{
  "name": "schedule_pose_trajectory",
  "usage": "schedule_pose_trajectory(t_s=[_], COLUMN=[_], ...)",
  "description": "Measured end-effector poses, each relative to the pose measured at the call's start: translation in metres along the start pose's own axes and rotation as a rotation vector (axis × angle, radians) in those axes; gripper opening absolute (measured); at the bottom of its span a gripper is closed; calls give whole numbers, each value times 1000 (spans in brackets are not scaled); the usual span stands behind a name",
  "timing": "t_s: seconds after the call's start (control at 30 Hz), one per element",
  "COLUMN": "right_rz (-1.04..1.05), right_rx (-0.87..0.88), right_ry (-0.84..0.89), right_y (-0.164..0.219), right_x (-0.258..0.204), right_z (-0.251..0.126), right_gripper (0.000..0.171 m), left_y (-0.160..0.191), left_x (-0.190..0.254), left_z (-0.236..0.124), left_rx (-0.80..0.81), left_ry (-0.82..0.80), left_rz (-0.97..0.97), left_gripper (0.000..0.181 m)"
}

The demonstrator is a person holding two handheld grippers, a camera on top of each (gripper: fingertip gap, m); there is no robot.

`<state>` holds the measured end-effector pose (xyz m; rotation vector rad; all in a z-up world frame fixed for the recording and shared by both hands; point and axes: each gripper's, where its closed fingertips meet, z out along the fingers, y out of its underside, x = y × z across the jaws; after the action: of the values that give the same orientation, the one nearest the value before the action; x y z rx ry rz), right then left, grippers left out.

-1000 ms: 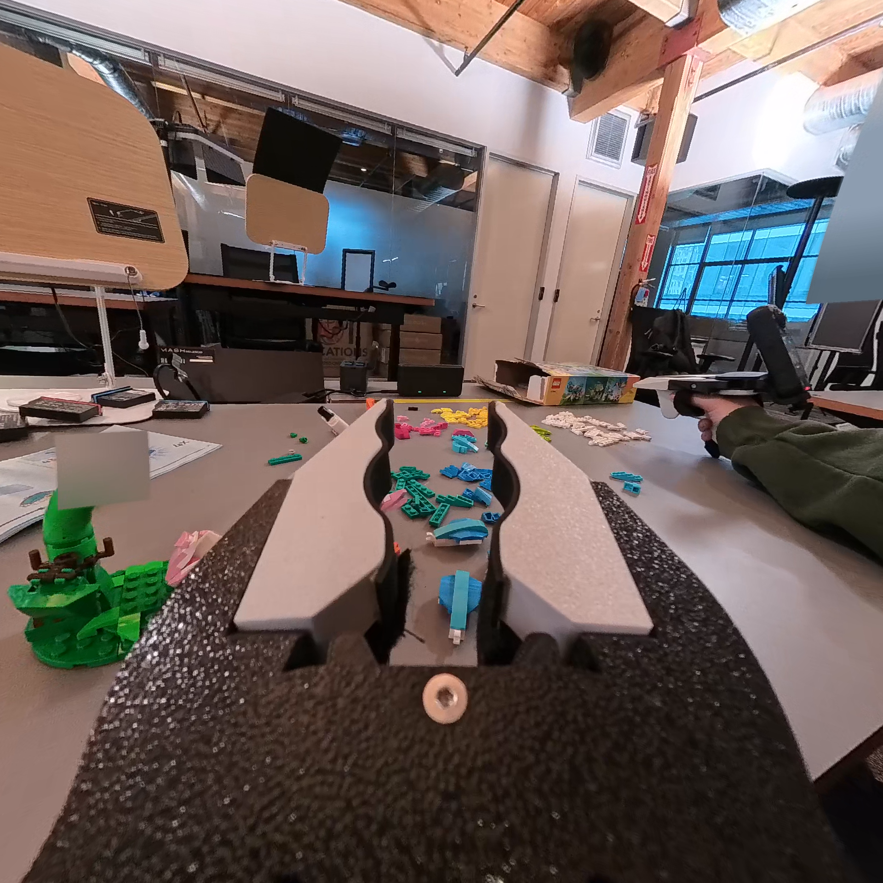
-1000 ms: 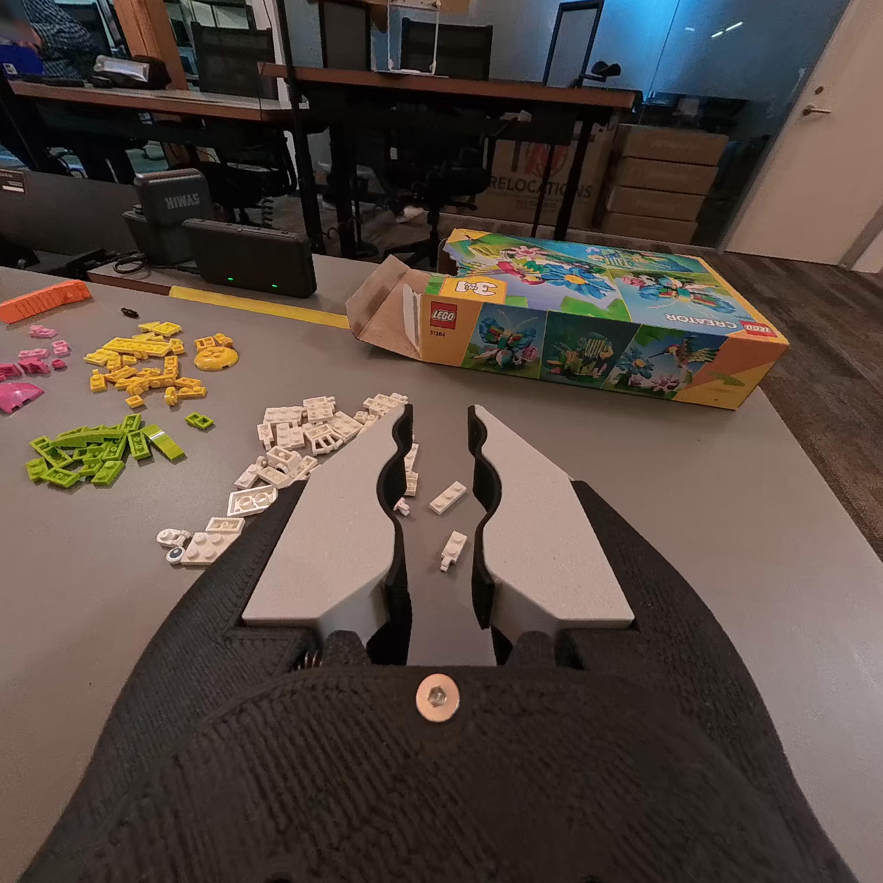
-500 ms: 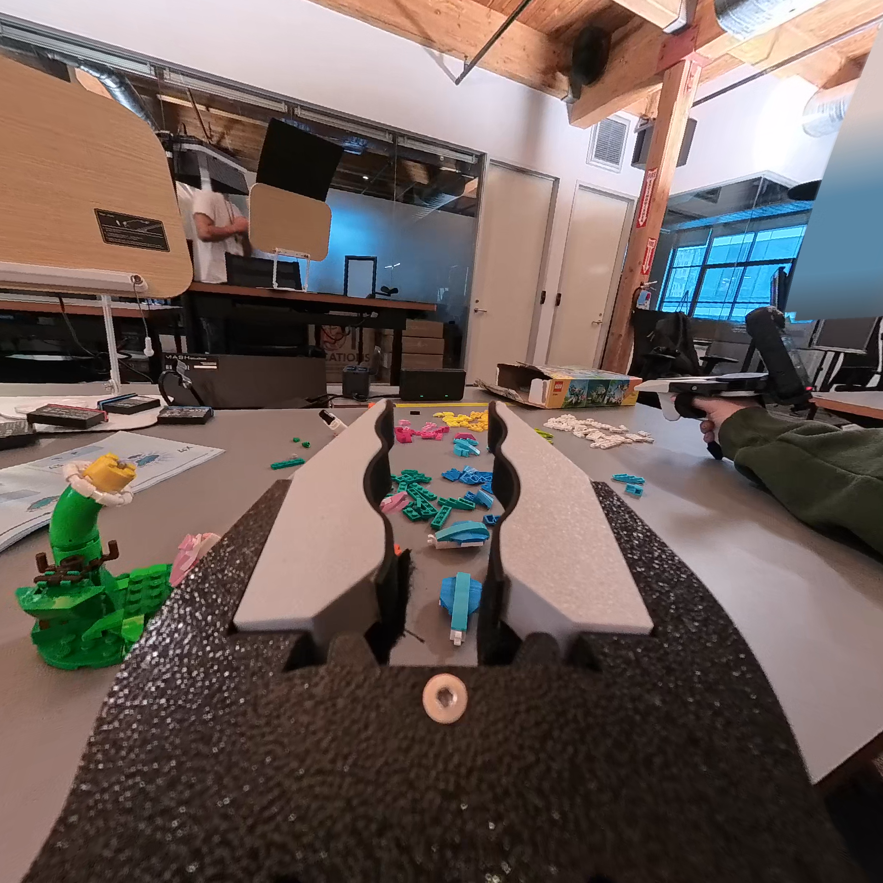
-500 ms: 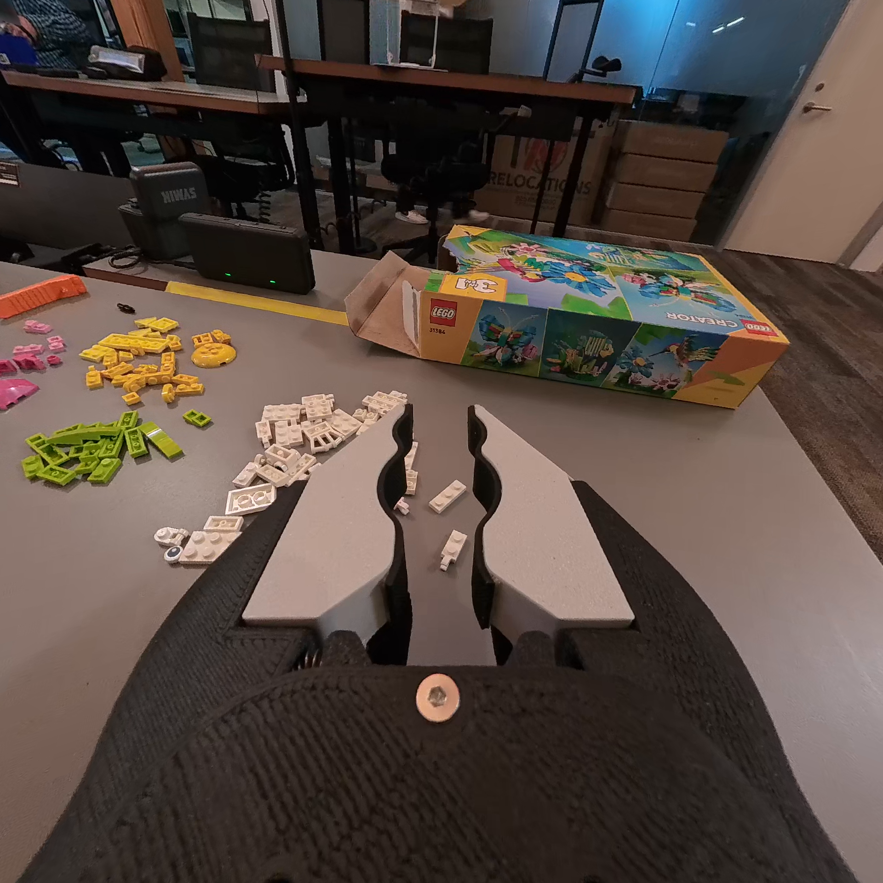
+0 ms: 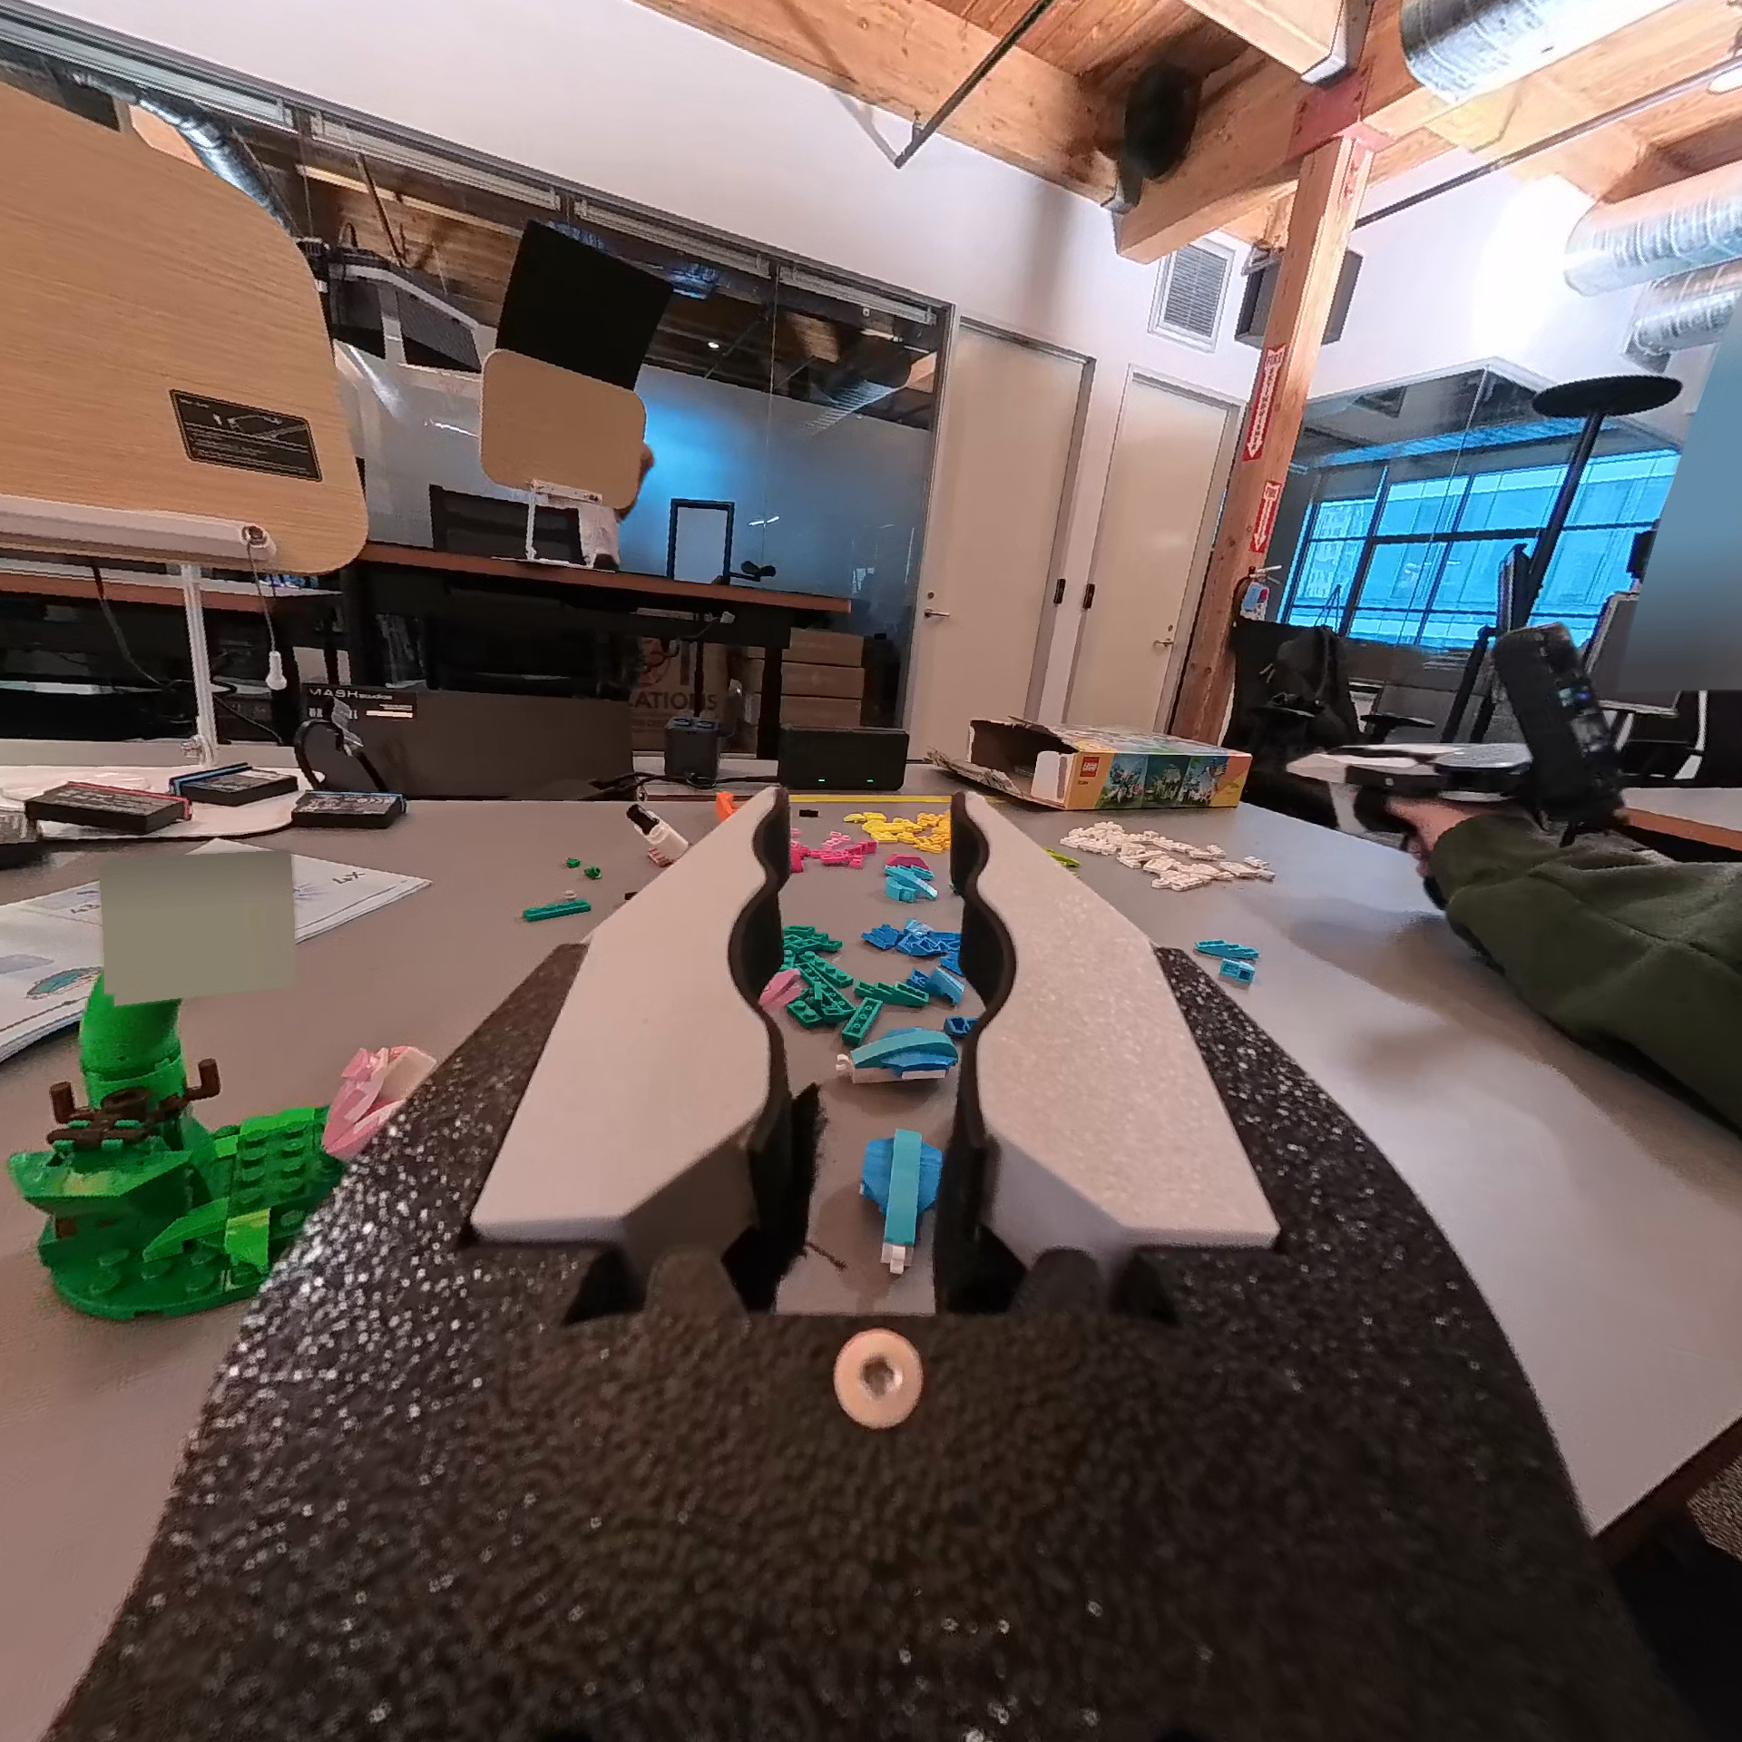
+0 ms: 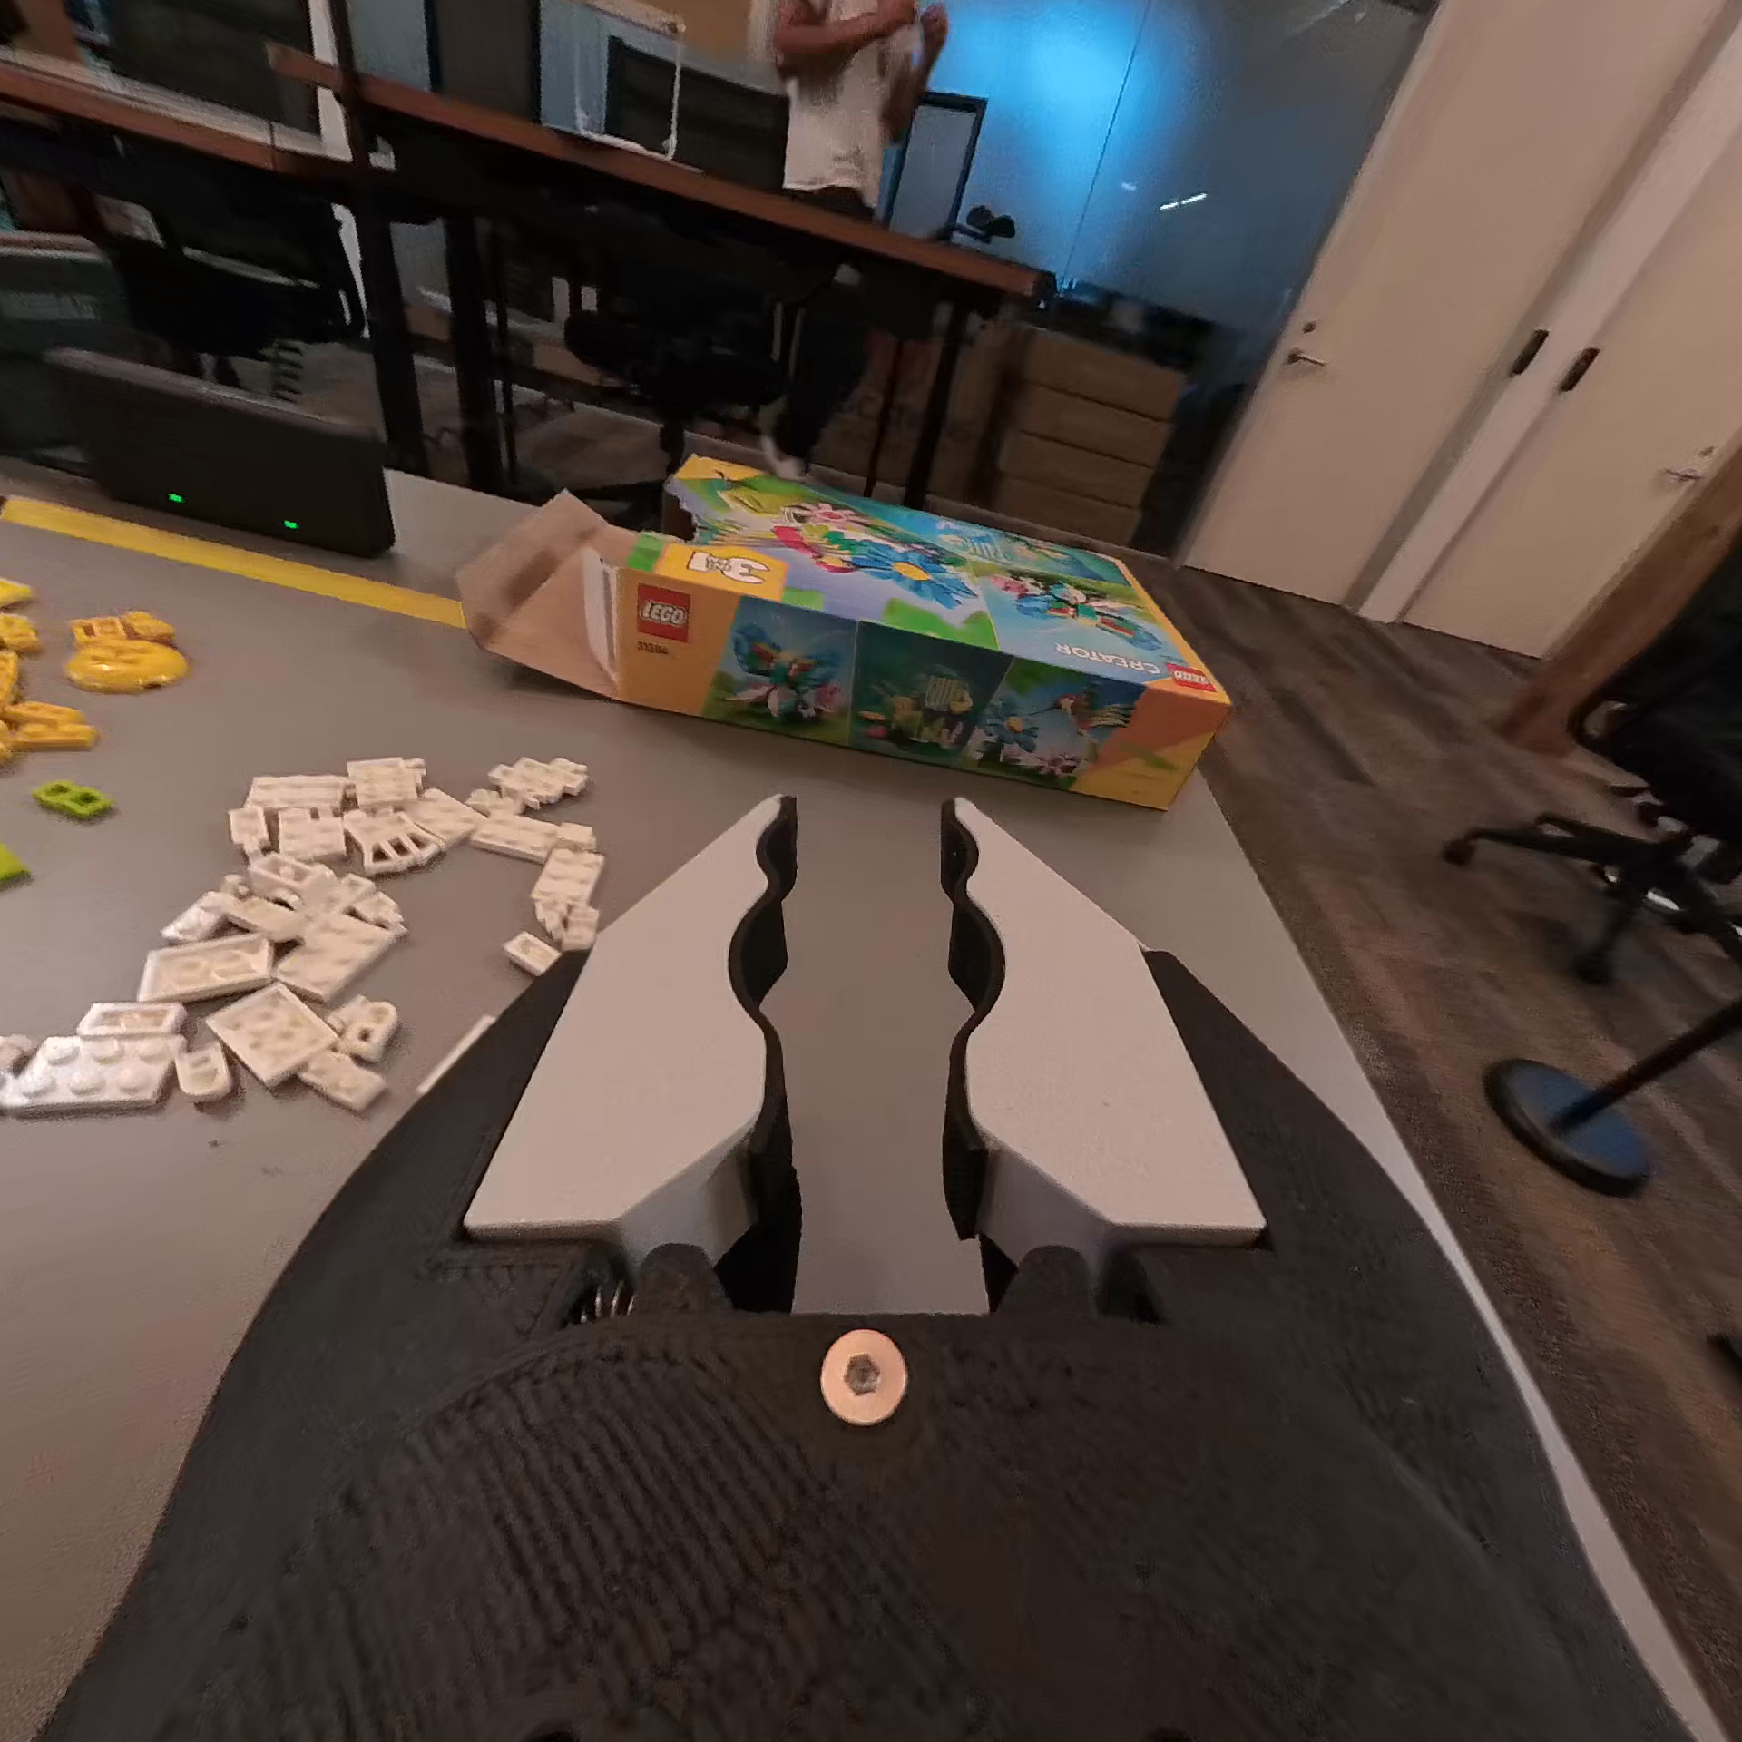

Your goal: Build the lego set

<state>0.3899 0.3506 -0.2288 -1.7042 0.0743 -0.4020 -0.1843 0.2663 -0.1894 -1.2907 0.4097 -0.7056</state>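
Note:
My left gripper [image 5: 869,813] is open and empty, low over the grey table [image 5: 1367,1112]. Between its fingers lie a small blue winged build [image 5: 900,1183], a second blue build [image 5: 900,1051] and piles of teal [image 5: 820,980], blue [image 5: 910,938], pink [image 5: 829,853] and yellow pieces [image 5: 900,828]. A green stem build [image 5: 141,1197] stands at the left with a pink piece [image 5: 372,1093] beside it. My right gripper [image 6: 865,820] is open and empty, with bare table between its fingers. White pieces [image 6: 311,924] lie to its left. The right gripper also shows in the left wrist view [image 5: 1470,768], held by a green-sleeved arm.
The opened set box [image 6: 905,650] lies ahead of my right gripper near the table's right edge [image 6: 1320,990]. An instruction booklet [image 5: 311,891] lies at the far left. A black device [image 6: 236,471] sits behind a yellow tape line. Yellow pieces [image 6: 104,660] lie at the far left. The gap from one gripper's tips to the other's is roughly 60 centimeters.
My right gripper has swung to the right, away from the white pieces that were between its fingers, toward the table edge. My left gripper has hardly moved.

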Motion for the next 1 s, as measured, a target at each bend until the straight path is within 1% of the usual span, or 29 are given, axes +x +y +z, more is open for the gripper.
schedule_pose_trajectory(t_s=[0.1, 0.23, 0.3, 0.33, 0.47, 0.57, 0.7, 0.87, 1.0], right_rz=[11, 103, 154, 165, 118, 107, 92, -4, -56], right_rx=[-54, -200, -269, -306, -399, -423, -386, -336, -363], right_ry=[-73, -220, -277, -299, -289, -277, -275, -383, -466], right_y=[11, 32, 39, 42, 55, 59, 53, 45, 49], right_x=[2, -15, -27, -33, -44, -47, -48, -71, -86], right_z=[-1, 0, -1, -2, -1, 1, 4, 5, 6], right_gripper=[27, 26, 21, 20, 18, 18, 17, 15, 12], left_y=[0, 0, 0, 0, 0, 0, 1, 1, 1], left_x=[0, -1, -2, -1, -1, -1, -1, -1, 0], left_z=[0, 0, 0, 0, 0, 0, 0, 0, 0], left_rx=[0, -1, -1, -2, -3, -4, -5, -6, -7], left_ry=[3, 5, 5, 5, 7, 8, 10, 13, 15], left_rz=[-6, -18, -21, -21, -21, -21, -23, -21, -20], left_gripper=[31, 31, 31, 31, 31, 31, 31, 31, 31])
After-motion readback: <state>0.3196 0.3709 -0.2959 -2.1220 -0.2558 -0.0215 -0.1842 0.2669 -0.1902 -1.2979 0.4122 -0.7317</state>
